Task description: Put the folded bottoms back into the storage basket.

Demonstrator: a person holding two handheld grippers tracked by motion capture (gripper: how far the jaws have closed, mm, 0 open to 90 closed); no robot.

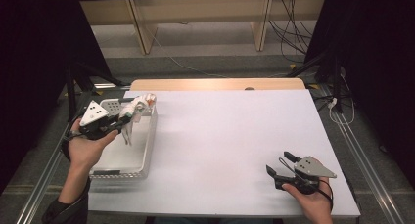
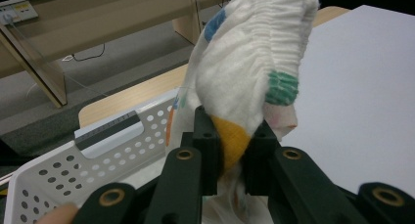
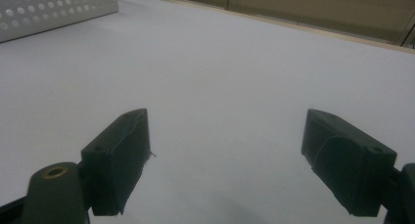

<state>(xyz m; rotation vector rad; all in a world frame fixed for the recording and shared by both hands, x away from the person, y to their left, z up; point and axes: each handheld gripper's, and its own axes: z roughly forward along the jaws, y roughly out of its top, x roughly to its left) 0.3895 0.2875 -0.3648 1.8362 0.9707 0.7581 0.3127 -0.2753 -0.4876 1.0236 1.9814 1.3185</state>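
Left gripper (image 2: 234,153) jaws clamped on cloth (image 2: 254,62) above basket (image 1: 147,150) rim; right gripper (image 3: 225,160) jaws apart over bare table (image 1: 230,131).

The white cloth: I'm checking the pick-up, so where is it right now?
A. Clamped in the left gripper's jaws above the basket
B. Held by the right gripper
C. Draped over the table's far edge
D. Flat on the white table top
A: the left gripper has its jaws closed on the white cloth, which hangs over the white basket; the right gripper rests open and empty.

White-topped table (image 1: 225,136), perforated white basket (image 1: 147,150) on its left side, right gripper (image 1: 283,166) resting near its front right corner
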